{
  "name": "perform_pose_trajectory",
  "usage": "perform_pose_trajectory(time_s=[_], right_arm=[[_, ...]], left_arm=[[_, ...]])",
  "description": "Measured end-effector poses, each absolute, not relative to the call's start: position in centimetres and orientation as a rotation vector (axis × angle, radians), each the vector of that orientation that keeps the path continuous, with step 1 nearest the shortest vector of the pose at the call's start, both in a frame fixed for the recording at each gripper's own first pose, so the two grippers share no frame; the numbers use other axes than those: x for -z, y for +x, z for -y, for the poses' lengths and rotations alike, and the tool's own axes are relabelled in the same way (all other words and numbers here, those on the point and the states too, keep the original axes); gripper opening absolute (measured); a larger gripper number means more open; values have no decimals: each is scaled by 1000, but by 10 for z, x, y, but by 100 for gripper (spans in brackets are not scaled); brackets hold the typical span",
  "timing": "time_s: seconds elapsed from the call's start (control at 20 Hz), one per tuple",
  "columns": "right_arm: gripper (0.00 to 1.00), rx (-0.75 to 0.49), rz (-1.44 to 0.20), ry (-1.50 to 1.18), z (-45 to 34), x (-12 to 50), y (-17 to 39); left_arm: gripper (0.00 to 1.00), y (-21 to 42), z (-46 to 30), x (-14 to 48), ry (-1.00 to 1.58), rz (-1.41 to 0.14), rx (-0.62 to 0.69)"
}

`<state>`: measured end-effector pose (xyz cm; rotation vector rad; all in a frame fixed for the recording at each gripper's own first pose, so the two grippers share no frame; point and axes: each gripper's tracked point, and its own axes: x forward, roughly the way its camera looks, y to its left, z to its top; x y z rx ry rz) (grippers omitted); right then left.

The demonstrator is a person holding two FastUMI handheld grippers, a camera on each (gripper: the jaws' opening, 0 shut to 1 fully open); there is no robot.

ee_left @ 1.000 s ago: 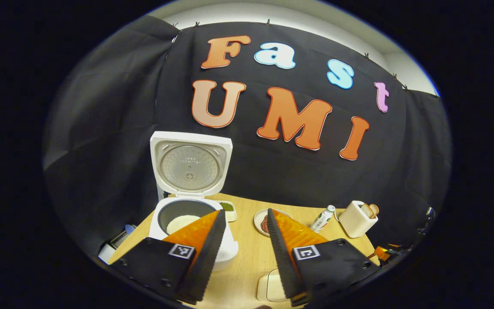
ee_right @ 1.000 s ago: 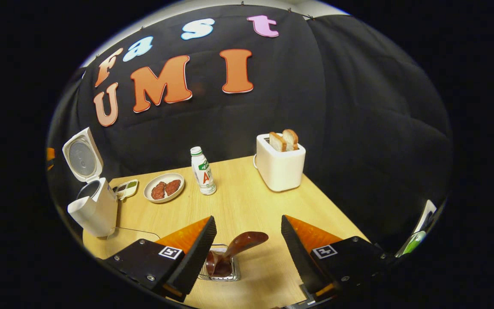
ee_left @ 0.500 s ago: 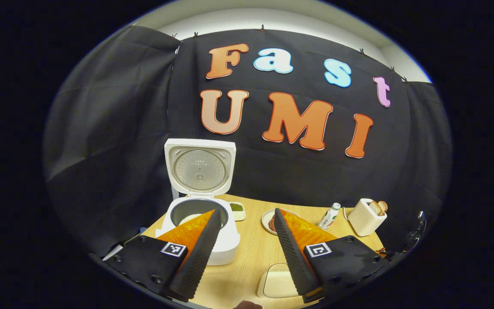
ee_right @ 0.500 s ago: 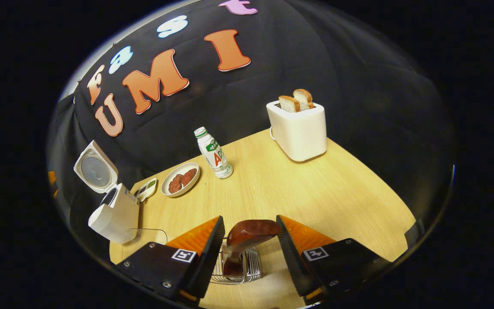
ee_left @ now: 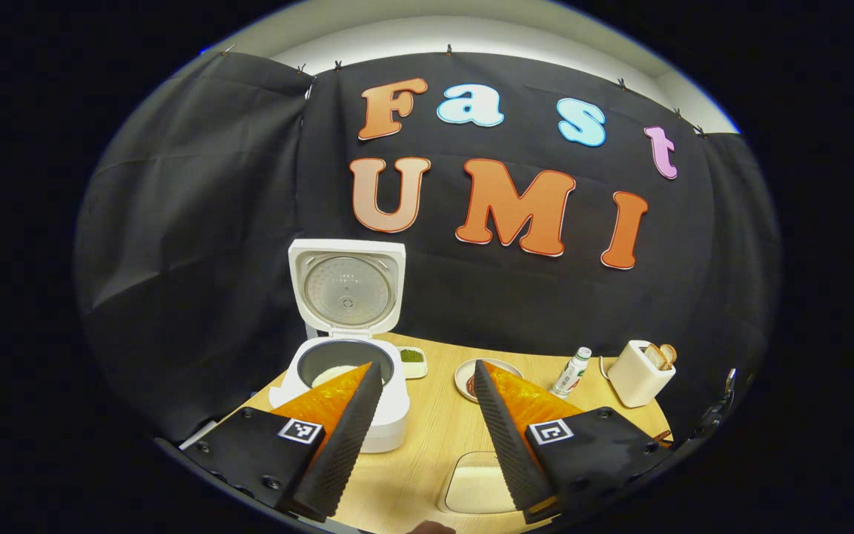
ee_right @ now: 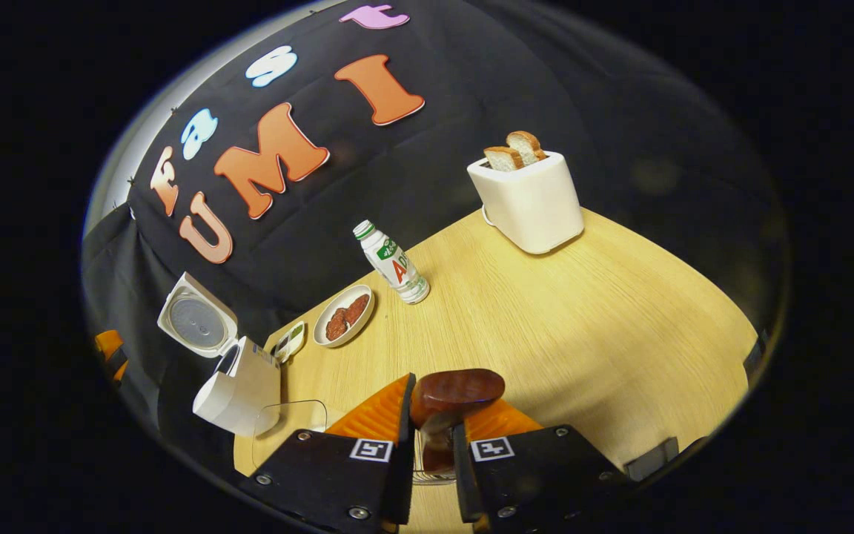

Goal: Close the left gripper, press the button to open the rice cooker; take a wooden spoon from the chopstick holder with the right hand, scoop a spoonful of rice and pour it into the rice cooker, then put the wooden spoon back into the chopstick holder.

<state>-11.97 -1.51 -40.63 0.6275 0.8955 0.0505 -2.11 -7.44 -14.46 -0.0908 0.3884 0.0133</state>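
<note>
At the counter's near edge, the right claw clamps the wooden spoon, handle down, bowl up. The left claw gapes wide before the open rice cooker.

I see a white toaster holding two bread slices at the tabletop's far right corner. Along the far edge I find a small drink bottle, then a plate with dark patties, then a little dish of something green.

Bare table between toaster and bottle; plate, rice cooker crowd left side.
</note>
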Motion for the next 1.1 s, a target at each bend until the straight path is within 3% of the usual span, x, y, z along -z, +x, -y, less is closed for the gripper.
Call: perform_pose_trajectory(time_s=[0.25,0.5,0.6,0.65,0.7,1.1], right_arm=[[18,20,-880,597,7,394,-127],[15,80,-773,548,13,343,-113],[15,77,-727,518,8,319,-104],[15,73,-706,499,4,308,-100],[15,58,-687,481,-3,297,-95],[15,-174,-687,383,-111,265,-88]], left_arm=[[86,-2,69,142,-75,-359,57],[86,4,44,149,-68,-347,88],[88,6,33,151,-56,-335,80],[94,6,28,150,-46,-325,75],[100,6,20,149,-26,-309,63],[100,-9,-11,156,31,-284,34]])
